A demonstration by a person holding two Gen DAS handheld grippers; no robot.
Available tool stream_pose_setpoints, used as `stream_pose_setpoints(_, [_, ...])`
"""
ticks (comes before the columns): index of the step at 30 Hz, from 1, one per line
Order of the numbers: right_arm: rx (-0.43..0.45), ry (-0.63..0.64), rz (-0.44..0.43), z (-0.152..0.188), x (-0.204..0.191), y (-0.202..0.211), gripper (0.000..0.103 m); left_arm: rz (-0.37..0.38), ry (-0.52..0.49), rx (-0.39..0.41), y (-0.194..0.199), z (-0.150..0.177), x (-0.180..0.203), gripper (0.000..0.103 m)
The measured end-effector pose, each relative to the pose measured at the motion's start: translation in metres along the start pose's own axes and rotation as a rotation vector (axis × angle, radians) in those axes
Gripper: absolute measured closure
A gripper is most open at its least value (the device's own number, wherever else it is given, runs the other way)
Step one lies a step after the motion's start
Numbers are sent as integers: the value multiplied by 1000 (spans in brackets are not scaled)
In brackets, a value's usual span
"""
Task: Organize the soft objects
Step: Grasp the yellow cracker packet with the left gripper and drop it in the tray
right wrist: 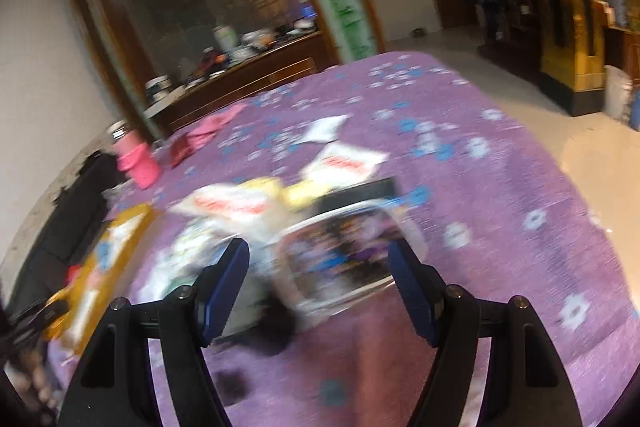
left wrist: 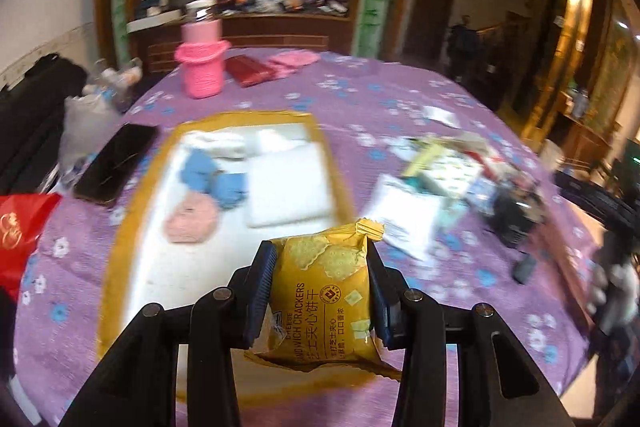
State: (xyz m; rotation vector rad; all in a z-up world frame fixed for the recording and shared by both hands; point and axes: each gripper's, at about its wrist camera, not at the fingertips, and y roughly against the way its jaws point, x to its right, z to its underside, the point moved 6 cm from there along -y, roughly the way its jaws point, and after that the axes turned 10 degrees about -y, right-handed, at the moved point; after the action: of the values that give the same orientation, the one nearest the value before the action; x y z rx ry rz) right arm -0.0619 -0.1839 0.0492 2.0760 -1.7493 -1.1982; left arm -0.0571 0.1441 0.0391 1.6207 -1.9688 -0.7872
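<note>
A: Why is the left gripper (left wrist: 322,281) carrying that yellow packet (left wrist: 324,291) edge-on?

B: Its two blue pads pinch the packet across its width, so the crimped end sticks up and the printed face looks at the camera. It hangs above the near edge of the yellow-rimmed tray (left wrist: 128,211), where two blue soft pieces (left wrist: 216,179), a pink one (left wrist: 191,221) and white pads (left wrist: 286,183) already lie. My guess is the tray is the collecting spot for soft things, and the packet is headed there.

A: Can you read the wrapper?

B: "SANDWICH CRACKERS" runs along it, with "CHEESE" in small type beside, and Chinese characters, 芝士夹心饼干.

A: And the right gripper (right wrist: 320,287)?

B: Spread wide with nothing between the pads, hovering over the heap of packets (right wrist: 256,211) on the purple flowered bench (right wrist: 500,187). It looks lined up for the next pick, but that view is badly smeared, so I can't say which item. White packets (right wrist: 344,163) there carry red lettering I can't read.
</note>
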Motion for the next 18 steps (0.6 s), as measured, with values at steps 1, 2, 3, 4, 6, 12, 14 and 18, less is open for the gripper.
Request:
stream_pose_setpoints(1, [-8, 22, -20, 4, -14, 2, 32, -17, 14, -11, -5, -1, -10, 58])
stream_pose_setpoints(2, [-20, 53, -49, 8, -33, 5, 32, -29, 24, -18, -10, -1, -17, 58])
stream_pose_setpoints(3, [-39, 78, -81, 11, -51, 6, 32, -42, 33, -24, -14, -2, -24, 58])
stream_pose_setpoints(4, [-58, 97, -109, 15, -65, 5, 32, -56, 44, -28, -18, -2, -32, 58])
stream_pose_setpoints(6, [-118, 134, -169, 25, -97, -3, 32, -80, 78, -45, -28, -3, -47, 57])
stream_pose_setpoints(12, [-334, 169, -258, 64, -163, -59, 31, -72, 189, -87, -43, 2, -76, 47])
stream_pose_setpoints(14, [-380, 202, -238, 73, -175, -79, 31, -46, 207, -55, -33, 4, -77, 41])
stream_pose_setpoints(18, [-416, 331, -143, 87, -194, -114, 31, -36, 239, 4, -9, 9, -82, 38])
